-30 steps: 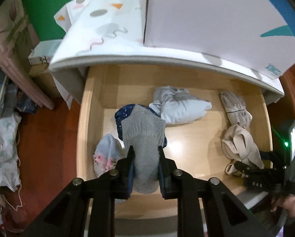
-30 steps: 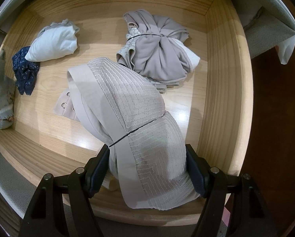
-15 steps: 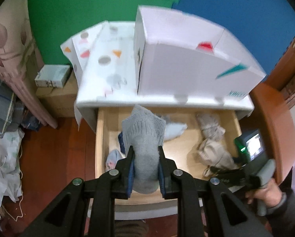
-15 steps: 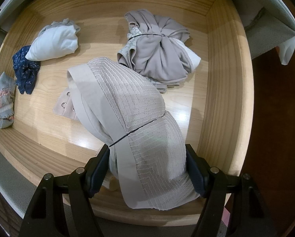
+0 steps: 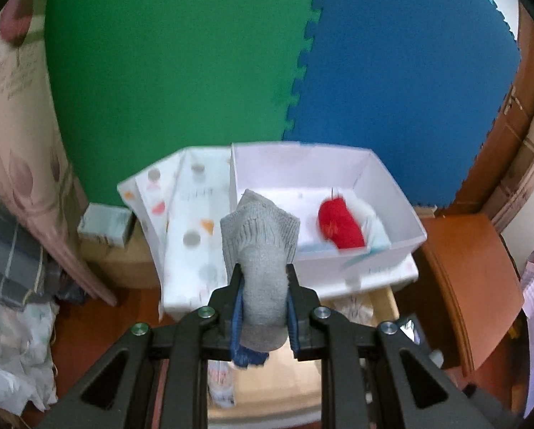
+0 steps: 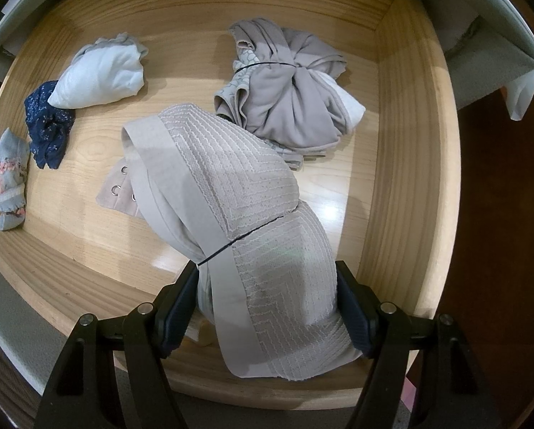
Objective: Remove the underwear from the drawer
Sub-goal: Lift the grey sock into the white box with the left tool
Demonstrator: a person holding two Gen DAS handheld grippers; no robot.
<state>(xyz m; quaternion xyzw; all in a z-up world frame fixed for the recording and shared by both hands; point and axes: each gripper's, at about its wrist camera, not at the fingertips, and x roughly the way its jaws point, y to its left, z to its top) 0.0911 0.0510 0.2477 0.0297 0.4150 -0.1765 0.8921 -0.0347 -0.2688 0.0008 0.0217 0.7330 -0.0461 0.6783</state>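
Note:
My left gripper (image 5: 263, 280) is shut on a rolled grey knit garment (image 5: 261, 250), held high above the white cabinet, in front of an open white box (image 5: 392, 193). The box holds a red item (image 5: 340, 223) and pale cloth. Only a corner of the wooden drawer (image 5: 385, 300) shows below. In the right wrist view, my right gripper (image 6: 267, 286) points down into the drawer (image 6: 410, 143), its pads against both sides of a folded beige bra (image 6: 252, 214) tied with a thin black band.
Inside the drawer lie a grey tied bundle (image 6: 288, 107), a white bundle (image 6: 98, 75), a navy dotted piece (image 6: 48, 125) and a pale floral piece (image 6: 5, 175). Green and blue foam mats (image 5: 195, 71) stand behind the cabinet. Bags and cloth (image 5: 13, 339) are piled on the floor at left.
My left gripper rose out of the drawer with the grey garment and tilted up, so the white box's inside now shows. The right gripper and the bra stayed still.

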